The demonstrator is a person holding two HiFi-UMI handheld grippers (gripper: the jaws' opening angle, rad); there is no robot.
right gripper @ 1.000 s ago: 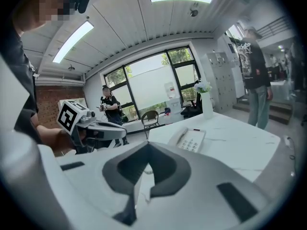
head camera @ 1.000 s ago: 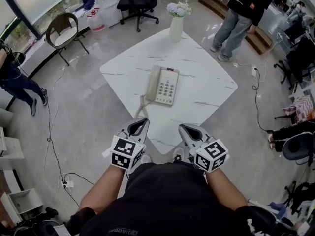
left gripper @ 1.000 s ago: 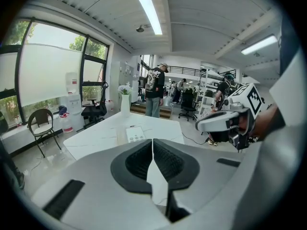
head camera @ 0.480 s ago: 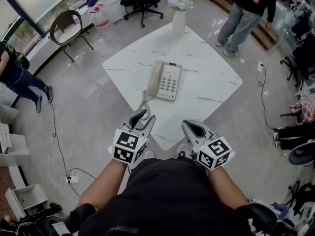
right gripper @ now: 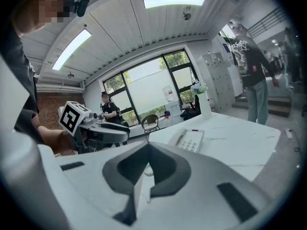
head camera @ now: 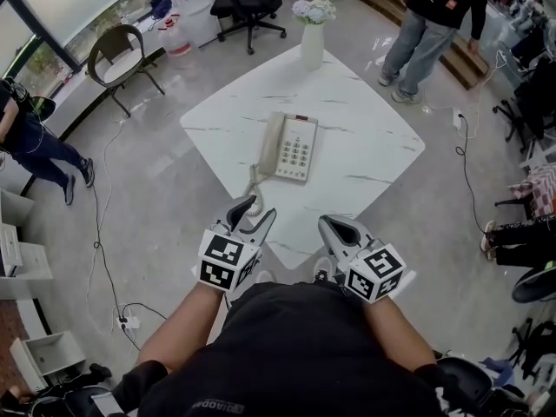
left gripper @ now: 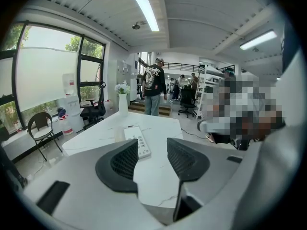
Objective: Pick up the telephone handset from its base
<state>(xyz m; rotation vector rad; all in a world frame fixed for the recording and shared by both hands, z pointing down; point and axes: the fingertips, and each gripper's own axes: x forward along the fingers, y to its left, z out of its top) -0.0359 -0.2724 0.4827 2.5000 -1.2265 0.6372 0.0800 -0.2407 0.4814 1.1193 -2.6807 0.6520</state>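
Since the earlier frame my left gripper [head camera: 254, 215] has just been opening; jaws stand apart, empty. Right gripper [head camera: 330, 227] is clenched, empty. Handset [head camera: 272, 144] rests on its base [head camera: 296, 150], frame centre: judged light, rigid, slick plastic; I would grasp mid-shaft.

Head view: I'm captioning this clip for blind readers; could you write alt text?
A cream push-button telephone, handset not yet lifted, sits on a white marble table seen from above, with a vase of flowers at the far corner. Short of the phone, the left gripper, its empty jaws just opened, and the shut right gripper point toward it.
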